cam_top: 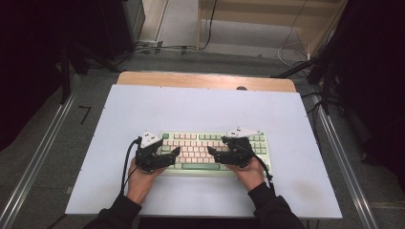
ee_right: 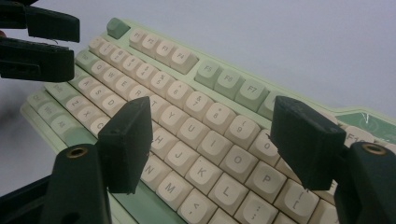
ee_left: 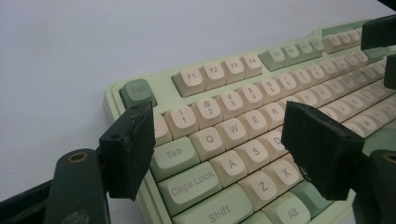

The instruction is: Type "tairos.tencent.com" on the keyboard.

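Note:
A pale green keyboard (cam_top: pixel 200 143) with cream and green keys lies on the white table top (cam_top: pixel 200 105), near its front edge. My left gripper (cam_top: pixel 175 153) hangs over the keyboard's left end, jaws open above the letter keys around Q, A and S (ee_left: pixel 224 135). My right gripper (cam_top: pixel 211 152) is over the right half, its jaws wide apart above the J, K, O and P keys (ee_right: pixel 215 140). Neither holds anything. The two grippers point toward each other. The left gripper (ee_right: pixel 42 42) appears at the far end of the keyboard (ee_right: pixel 219 74) in the right gripper view.
The white table top has bare room behind and beside the keyboard (ee_left: pixel 233 70). A wooden strip (cam_top: pixel 205 80) runs along its far edge. Metal rails (cam_top: pixel 43 152) flank the table, and cables (cam_top: pixel 296 52) lie on the floor beyond.

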A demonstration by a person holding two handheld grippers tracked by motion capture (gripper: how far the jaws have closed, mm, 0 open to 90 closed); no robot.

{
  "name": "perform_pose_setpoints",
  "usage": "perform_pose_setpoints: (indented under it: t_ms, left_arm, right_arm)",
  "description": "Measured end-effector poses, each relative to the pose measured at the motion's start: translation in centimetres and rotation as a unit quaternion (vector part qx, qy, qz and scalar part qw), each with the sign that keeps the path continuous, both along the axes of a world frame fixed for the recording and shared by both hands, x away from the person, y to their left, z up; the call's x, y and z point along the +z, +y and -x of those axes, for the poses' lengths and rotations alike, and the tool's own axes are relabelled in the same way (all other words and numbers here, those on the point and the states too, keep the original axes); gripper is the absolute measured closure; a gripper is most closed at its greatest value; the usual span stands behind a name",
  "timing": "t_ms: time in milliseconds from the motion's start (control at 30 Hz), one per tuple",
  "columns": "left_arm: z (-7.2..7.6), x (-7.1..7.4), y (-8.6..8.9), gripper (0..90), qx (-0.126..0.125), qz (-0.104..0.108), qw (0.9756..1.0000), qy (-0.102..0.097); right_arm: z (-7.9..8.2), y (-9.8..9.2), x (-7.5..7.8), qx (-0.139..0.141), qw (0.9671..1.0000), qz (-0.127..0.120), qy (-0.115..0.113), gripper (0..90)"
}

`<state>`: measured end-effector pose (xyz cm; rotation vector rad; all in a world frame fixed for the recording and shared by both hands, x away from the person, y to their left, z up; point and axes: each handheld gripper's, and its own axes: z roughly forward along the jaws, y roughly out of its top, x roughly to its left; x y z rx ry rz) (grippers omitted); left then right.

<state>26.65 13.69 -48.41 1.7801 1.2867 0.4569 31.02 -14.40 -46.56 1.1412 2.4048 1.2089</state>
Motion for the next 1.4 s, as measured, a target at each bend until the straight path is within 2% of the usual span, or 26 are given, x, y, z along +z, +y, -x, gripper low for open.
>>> perform_pose_setpoints:
  t_ms: [167,300,400,433,467,500,567,667,833,1100,1400]
  left_arm:
    - [-0.1,0.1,-0.2,27.1,-0.003,0.005,1.0000,-0.002]
    - [-0.2,0.2,-0.4,33.3,-0.008,0.013,0.9999,-0.003]
    - [-0.3,0.5,-0.5,52.4,-0.019,0.037,0.9991,-0.006]
    - [-0.4,0.7,-0.7,70.3,-0.023,0.045,0.9987,-0.007]
    - [-0.5,0.8,-0.8,70.3,-0.030,0.051,0.9982,-0.010]
    - [-0.6,0.9,-1.0,86.5,-0.035,0.053,0.9979,-0.011]
    - [-1.0,0.9,-1.6,90.0,-0.042,0.047,0.9979,-0.010]
    - [-1.3,0.8,-2.8,90.0,-0.051,0.024,0.9984,-0.011]
    - [-1.5,0.6,-3.8,90.0,-0.062,0.006,0.9980,-0.009]
    - [-2.0,0.1,-4.3,90.0,-0.069,0.000,0.9976,0.006]
    - [-2.5,-0.4,-5.1,90.0,-0.072,-0.018,0.9970,0.024]
  right_arm:
    - [0.0,-0.1,0.0,0.000,1.0000,0.002,0.002,26.7]
    - [0.0,-0.2,0.0,0.000,1.0000,0.005,0.003,26.7]
    - [-0.1,-0.2,0.0,-0.001,1.0000,0.005,0.004,26.7]
    - [-0.1,-0.3,0.0,-0.003,1.0000,0.003,0.004,26.8]
    - [-0.1,-0.3,0.0,-0.003,1.0000,0.003,0.004,26.8]
    - [-0.1,-0.3,0.0,-0.004,1.0000,0.002,0.005,26.8]
    - [-0.1,-0.3,0.0,-0.004,1.0000,0.002,0.004,27.0]
    - [-0.1,-0.3,0.0,-0.004,1.0000,0.002,0.005,27.0]
    - [-0.2,-0.4,0.0,-0.004,1.0000,0.002,0.005,27.2]
    - [-0.2,-0.3,-0.1,-0.005,1.0000,0.004,0.005,27.2]
    - [-0.2,-0.4,-0.1,-0.005,1.0000,0.003,0.006,27.3]
